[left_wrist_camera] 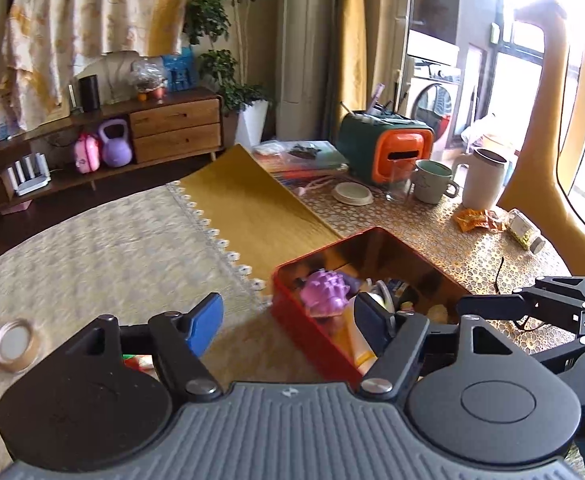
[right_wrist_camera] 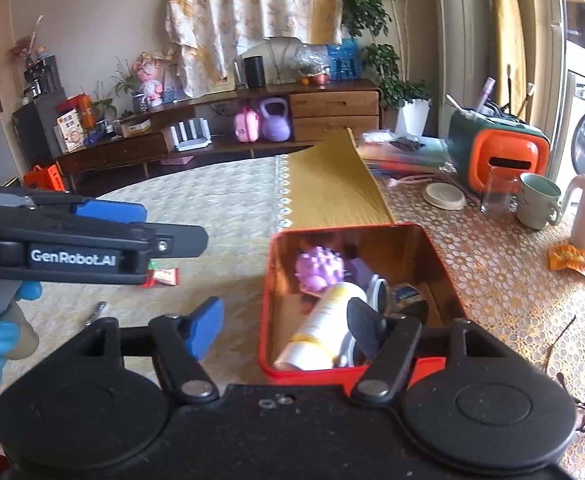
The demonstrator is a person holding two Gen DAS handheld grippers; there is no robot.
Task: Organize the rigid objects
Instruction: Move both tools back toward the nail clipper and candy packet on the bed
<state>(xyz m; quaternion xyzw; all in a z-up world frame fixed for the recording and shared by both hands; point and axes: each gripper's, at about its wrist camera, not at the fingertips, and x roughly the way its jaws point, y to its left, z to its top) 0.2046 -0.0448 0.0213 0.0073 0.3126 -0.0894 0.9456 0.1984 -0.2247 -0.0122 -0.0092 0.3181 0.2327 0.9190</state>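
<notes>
Both our jaws stand apart, empty; the round lid (left_wrist_camera: 15,345) lies at far left, nearer our left gripper (left_wrist_camera: 288,322) than our right gripper (right_wrist_camera: 286,326).

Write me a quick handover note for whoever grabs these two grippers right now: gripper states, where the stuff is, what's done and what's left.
Left gripper: open, nothing between its fingers.
Right gripper: open, empty, hanging over the near end of the red tin.
In the tin: purple spiky toy, white and yellow tube, and a few smaller items I cannot identify.
Still out on the table cloth: round lid to the left of the left gripper, a red and white wrapped snack, a small metal item near it.
Done: several things boxed. Left: probably collect those loose pieces into the tin.
</notes>
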